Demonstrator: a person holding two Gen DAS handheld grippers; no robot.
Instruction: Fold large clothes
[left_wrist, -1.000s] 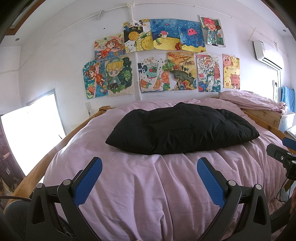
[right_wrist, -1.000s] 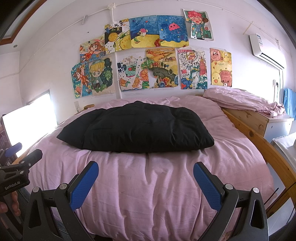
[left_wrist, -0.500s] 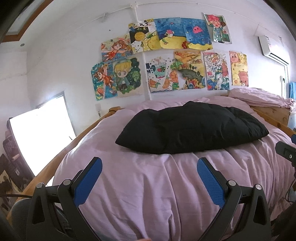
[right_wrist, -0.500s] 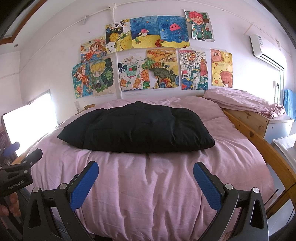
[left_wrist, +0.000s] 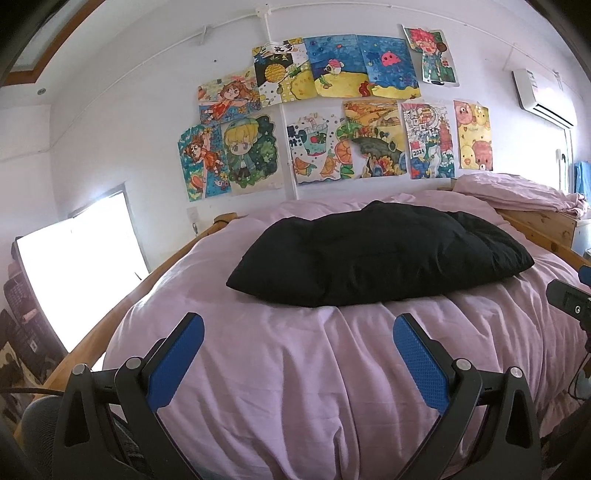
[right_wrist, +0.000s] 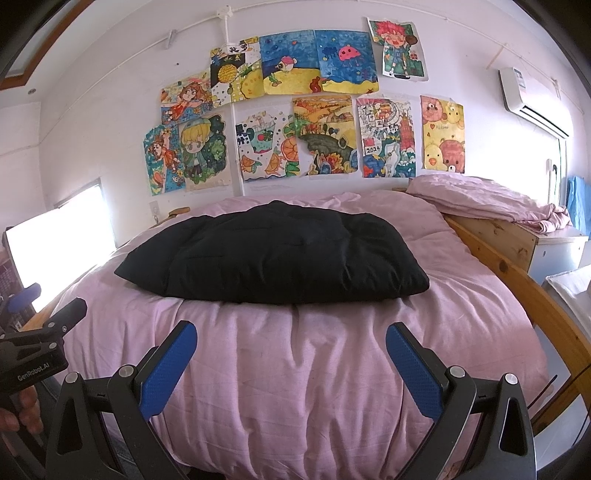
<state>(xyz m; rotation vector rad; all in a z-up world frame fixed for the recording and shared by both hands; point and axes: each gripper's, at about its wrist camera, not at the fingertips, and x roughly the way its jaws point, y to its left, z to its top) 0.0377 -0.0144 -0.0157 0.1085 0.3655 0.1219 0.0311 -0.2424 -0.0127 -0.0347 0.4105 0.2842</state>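
A black padded garment (left_wrist: 380, 254) lies folded into a thick rectangle in the middle of a bed with a pink cover (left_wrist: 295, 369); it also shows in the right wrist view (right_wrist: 273, 254). My left gripper (left_wrist: 298, 325) is open and empty, held over the near end of the bed, short of the garment. My right gripper (right_wrist: 291, 332) is open and empty, likewise short of the garment. The left gripper's body shows at the left edge of the right wrist view (right_wrist: 37, 354), held by a hand.
A wooden bed frame (right_wrist: 517, 280) runs along the right side, with a wooden cabinet (right_wrist: 535, 240) and a crumpled pink sheet (right_wrist: 487, 201) on it. Drawings (right_wrist: 303, 107) cover the back wall. A bright window (left_wrist: 74, 273) is at the left.
The left gripper's view has swung slightly left, so the garment sits further right in it. The right gripper has barely moved. Both stay open.
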